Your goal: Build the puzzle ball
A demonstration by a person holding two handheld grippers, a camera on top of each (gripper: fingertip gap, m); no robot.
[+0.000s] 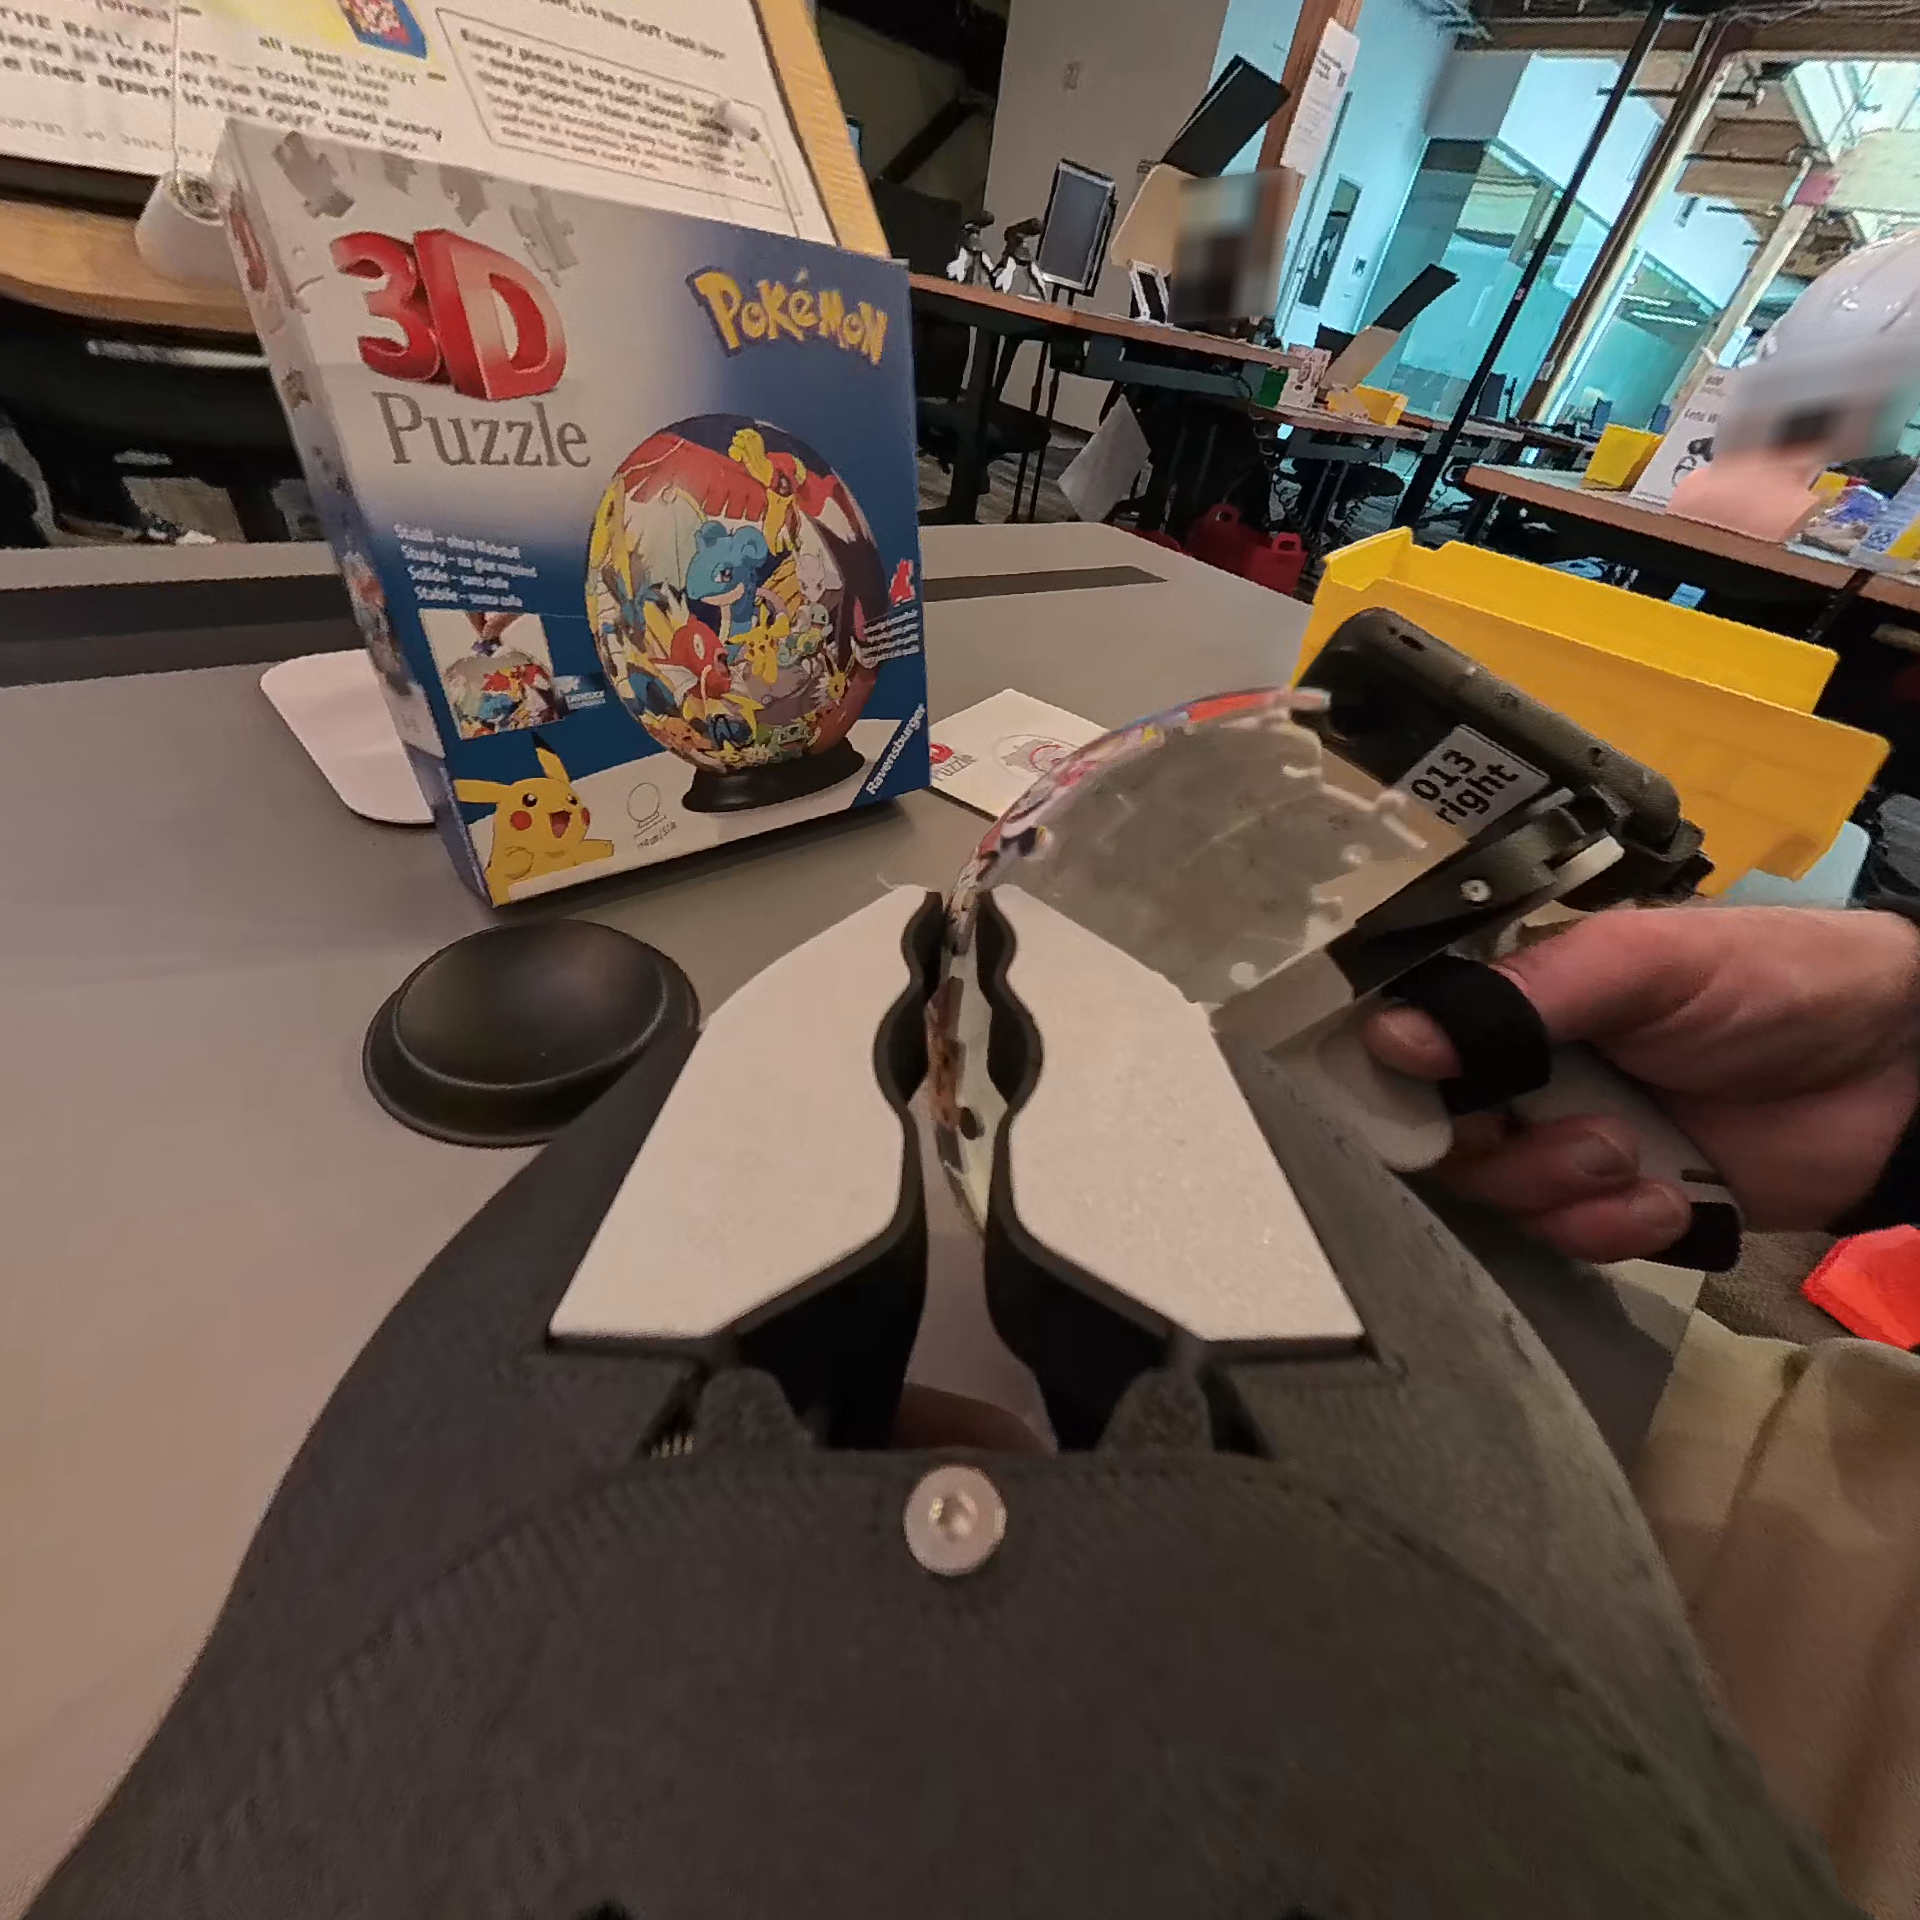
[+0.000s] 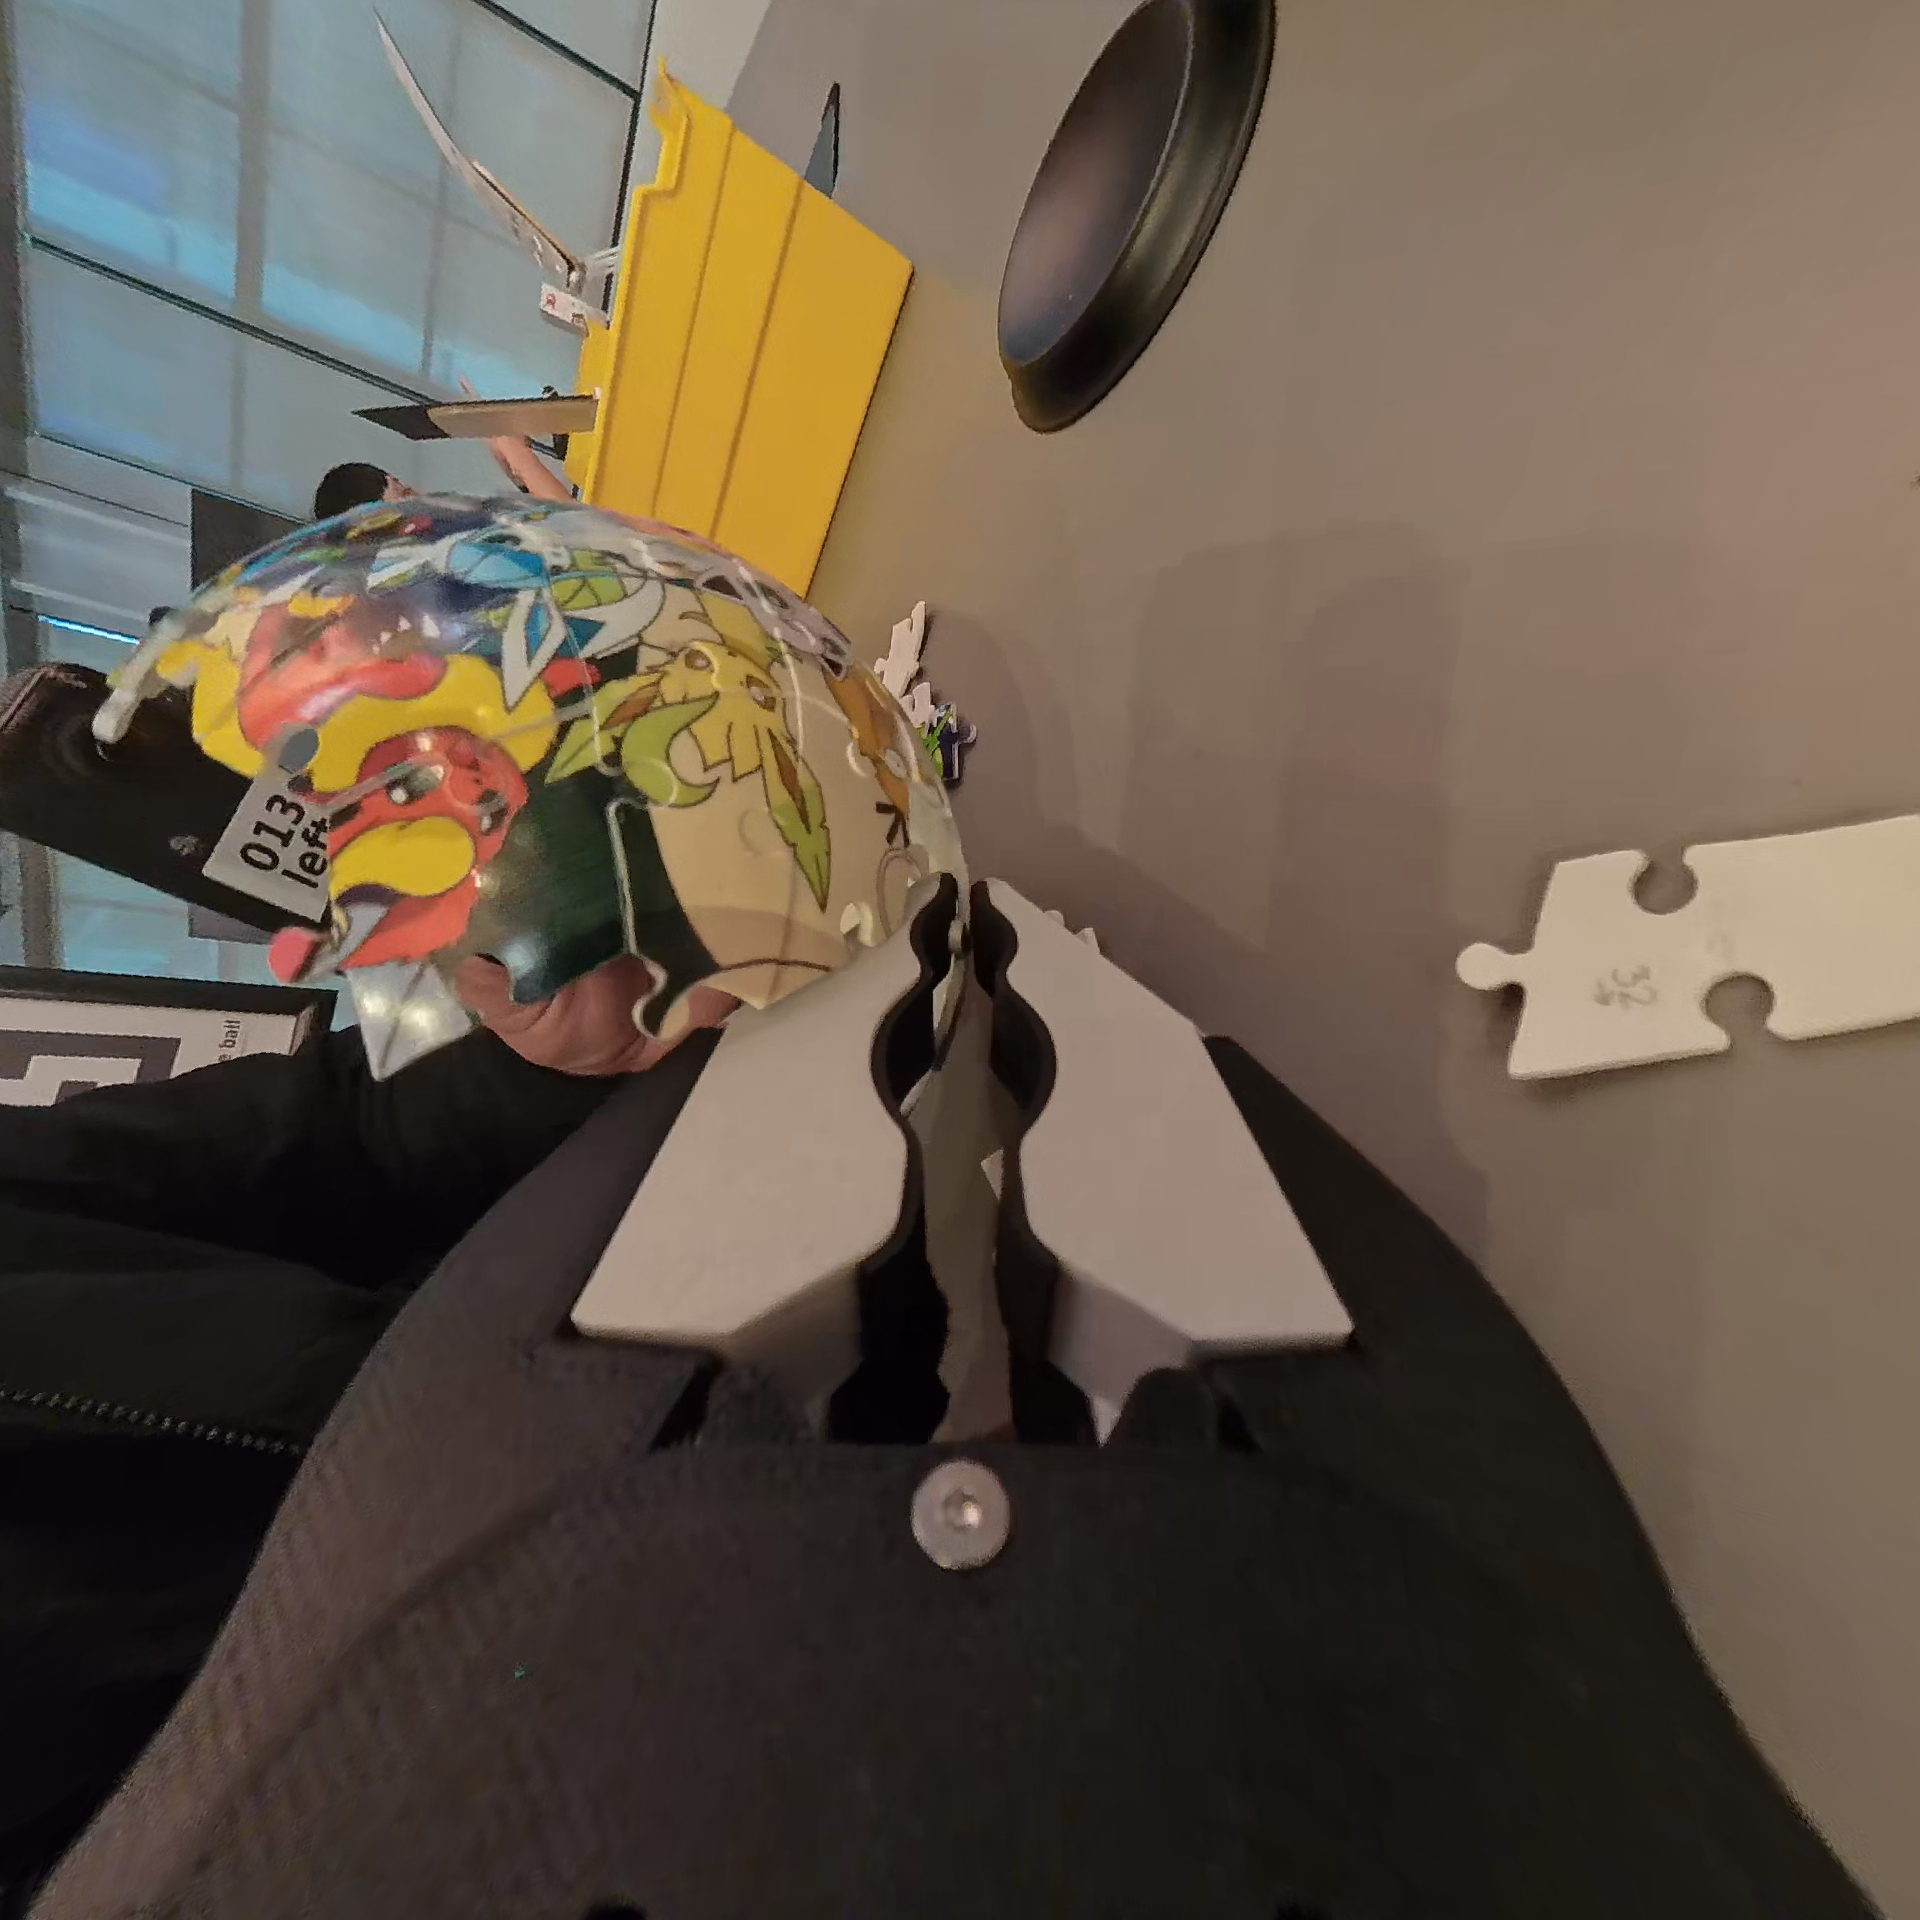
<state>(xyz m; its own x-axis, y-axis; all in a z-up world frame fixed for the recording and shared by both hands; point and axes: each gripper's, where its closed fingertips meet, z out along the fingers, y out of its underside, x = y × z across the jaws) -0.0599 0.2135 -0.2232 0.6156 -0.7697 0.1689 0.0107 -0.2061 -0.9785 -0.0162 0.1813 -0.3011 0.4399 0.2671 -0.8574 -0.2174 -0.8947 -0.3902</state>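
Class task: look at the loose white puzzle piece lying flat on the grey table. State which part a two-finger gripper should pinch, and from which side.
Probably pinch the white puzzle piece across its plain middle, between the knob and notches, coming from above. It lies flat on the table, so its edges give little purchase.

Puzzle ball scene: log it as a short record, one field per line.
held item: partly built shell, curved, printed outside, plain inside
left gripper: shut on the shell's edge
right gripper: shut on the shell's opposite edge
stand: black dish on the grey table, nothing on it
loose piece: white side up on the table, apart from the shell
puzzle box: upright behind the stand
yellow bin: at the table's far side
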